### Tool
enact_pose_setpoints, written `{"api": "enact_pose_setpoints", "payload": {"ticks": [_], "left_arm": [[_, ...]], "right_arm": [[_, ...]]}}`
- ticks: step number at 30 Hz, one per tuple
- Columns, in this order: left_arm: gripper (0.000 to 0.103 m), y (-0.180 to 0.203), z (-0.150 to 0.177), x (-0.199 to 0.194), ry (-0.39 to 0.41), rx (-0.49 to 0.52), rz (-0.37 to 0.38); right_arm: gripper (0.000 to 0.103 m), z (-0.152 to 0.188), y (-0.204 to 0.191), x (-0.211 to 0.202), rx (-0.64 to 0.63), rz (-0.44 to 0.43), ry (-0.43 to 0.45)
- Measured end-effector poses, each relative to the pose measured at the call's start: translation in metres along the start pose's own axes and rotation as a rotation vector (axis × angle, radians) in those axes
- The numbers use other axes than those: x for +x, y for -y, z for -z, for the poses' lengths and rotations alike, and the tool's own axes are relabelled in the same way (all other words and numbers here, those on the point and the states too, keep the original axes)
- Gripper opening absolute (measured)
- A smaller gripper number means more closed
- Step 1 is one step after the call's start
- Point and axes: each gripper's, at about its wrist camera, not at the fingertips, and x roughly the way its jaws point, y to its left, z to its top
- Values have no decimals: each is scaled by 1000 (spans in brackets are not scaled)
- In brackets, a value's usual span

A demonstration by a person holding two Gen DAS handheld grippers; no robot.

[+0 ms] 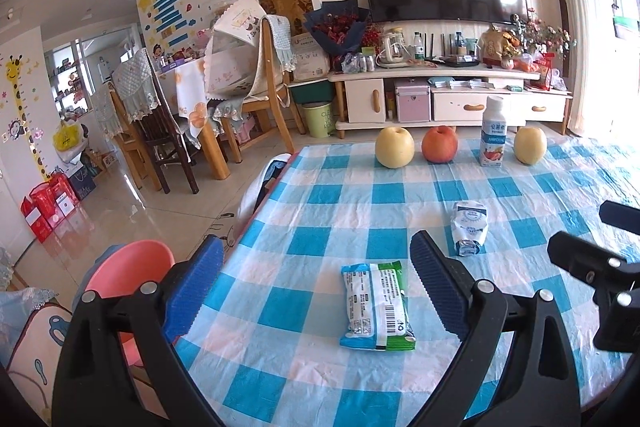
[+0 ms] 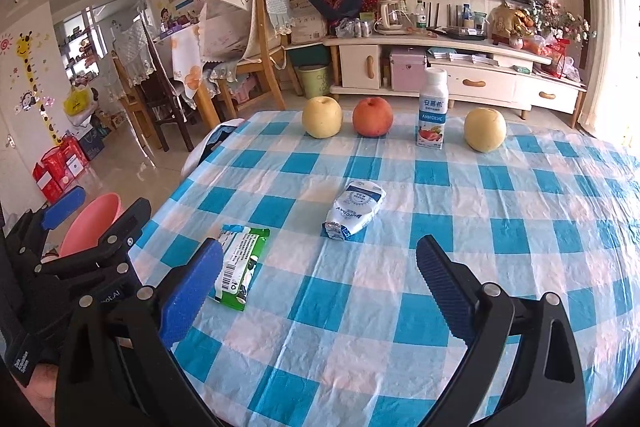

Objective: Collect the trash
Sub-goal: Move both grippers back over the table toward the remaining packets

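A flat green and white wrapper (image 1: 376, 307) (image 2: 238, 267) lies on the blue checked tablecloth (image 1: 320, 203) (image 2: 500, 195). My left gripper (image 1: 318, 267) stands open above the table's near edge, and the wrapper lies between and just ahead of its blue pads. A crumpled white and blue packet (image 1: 470, 227) (image 2: 354, 209) lies farther in, toward the middle. My right gripper (image 2: 320, 267) is open and empty; the packet sits ahead of it and the wrapper is beside its left finger (image 2: 192, 291). A pink bin (image 1: 128, 279) (image 2: 92, 223) stands on the floor left of the table.
At the table's far edge stand a yellow apple (image 1: 394, 147) (image 2: 321, 117), a red apple (image 1: 439, 143) (image 2: 373, 117), a yogurt bottle (image 1: 494, 133) (image 2: 433, 109) and another yellow apple (image 1: 529, 145) (image 2: 485, 129). Chairs, a dining table and a TV cabinet lie beyond.
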Motion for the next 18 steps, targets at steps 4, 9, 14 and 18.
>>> {"api": "enact_pose_setpoints", "payload": {"ticks": [4,9,14,18], "left_arm": [[95,9,1,1,-5,16,1],[95,17,5,5,-17,32,0],[95,21,9,14,-41,42,0],[95,23,14,24,-64,41,7]], "right_arm": [[96,0,10,-2,24,7,3],[96,-1,19,-1,41,15,-1],[96,0,23,6,41,28,-16],[96,0,24,14,35,39,-38]]}}
